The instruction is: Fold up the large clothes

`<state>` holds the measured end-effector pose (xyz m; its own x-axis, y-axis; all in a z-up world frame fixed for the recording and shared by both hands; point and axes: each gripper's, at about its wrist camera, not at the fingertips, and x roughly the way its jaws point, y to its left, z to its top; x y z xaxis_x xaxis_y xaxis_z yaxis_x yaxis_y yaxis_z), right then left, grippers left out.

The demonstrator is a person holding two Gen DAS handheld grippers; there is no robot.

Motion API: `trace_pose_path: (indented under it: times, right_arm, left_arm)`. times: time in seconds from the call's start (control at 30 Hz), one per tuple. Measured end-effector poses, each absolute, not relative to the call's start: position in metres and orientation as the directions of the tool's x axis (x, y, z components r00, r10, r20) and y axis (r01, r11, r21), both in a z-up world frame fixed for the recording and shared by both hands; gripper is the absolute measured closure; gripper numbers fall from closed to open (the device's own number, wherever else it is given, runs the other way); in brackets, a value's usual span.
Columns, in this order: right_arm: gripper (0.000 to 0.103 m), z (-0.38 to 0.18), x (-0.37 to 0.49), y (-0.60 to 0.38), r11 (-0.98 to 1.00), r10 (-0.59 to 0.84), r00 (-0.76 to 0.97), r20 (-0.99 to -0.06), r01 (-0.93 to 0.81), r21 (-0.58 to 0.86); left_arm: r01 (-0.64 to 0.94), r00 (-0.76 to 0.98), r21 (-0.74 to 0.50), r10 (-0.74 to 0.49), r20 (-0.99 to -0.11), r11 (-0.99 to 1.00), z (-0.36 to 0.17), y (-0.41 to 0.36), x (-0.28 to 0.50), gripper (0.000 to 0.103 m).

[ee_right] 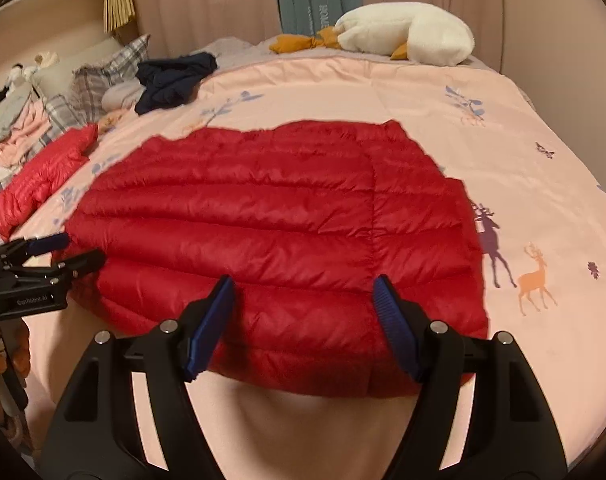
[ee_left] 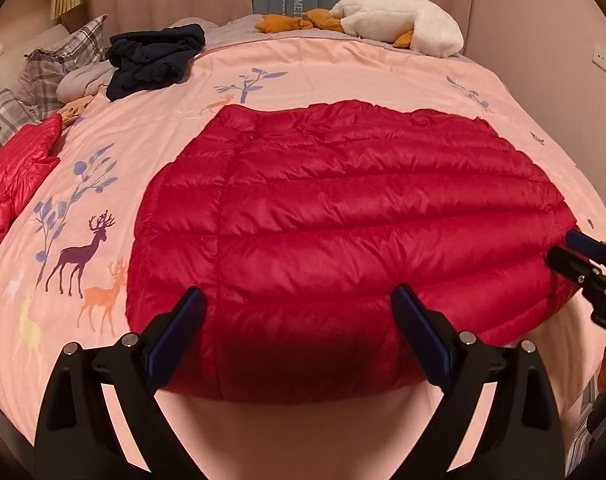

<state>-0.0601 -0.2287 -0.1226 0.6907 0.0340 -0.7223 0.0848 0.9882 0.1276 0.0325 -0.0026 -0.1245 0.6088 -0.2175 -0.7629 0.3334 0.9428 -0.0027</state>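
Observation:
A red quilted down jacket [ee_left: 343,216] lies flat and folded on the pink bedspread [ee_left: 151,120]; it also shows in the right wrist view [ee_right: 271,224]. My left gripper [ee_left: 299,304] is open and empty, hovering over the jacket's near left part. My right gripper [ee_right: 303,292] is open and empty over the jacket's near right part. Each gripper shows in the other's view, the right one [ee_left: 571,248] at the jacket's right edge, the left one [ee_right: 75,248] at its left edge.
A second red jacket [ee_left: 11,184] lies at the bed's left side. A dark navy garment [ee_left: 155,60], plaid pillows [ee_left: 63,60] and a white goose plush [ee_left: 403,20] lie at the far end. Curtains hang behind.

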Motion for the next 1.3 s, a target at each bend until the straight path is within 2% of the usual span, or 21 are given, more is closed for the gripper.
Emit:
trace_pose_path:
  times: [0.1,0.3,0.87,1.3]
  right_arm:
    - [0.030,-0.120,-0.069,-0.237,0.983,0.031,0.697,-0.716,0.110,0.150]
    - [0.029,-0.146,-0.070,-0.249,0.976,0.038,0.640,-0.767,0.139,0.165]
    - [0.030,-0.150,-0.090,-0.266,0.962,0.062,0.631,-0.774,0.170,0.215]
    - [0.030,-0.149,-0.102,-0.284,0.947,0.017,0.626,-0.780,0.239,0.213]
  left_arm:
    - [0.319,0.608,-0.014,-0.216,-0.764,0.948,-0.126,0.004,0.026,0.008]
    - [0.300,0.589,-0.023,-0.204,-0.782,0.954,-0.141,0.009,0.025,0.005]
    - [0.267,0.572,-0.023,-0.177,-0.801,0.963,-0.150,0.032,0.020,0.005]
    - [0.216,0.574,-0.013,-0.138,-0.807,0.976,-0.150,0.054,0.021,0.005]
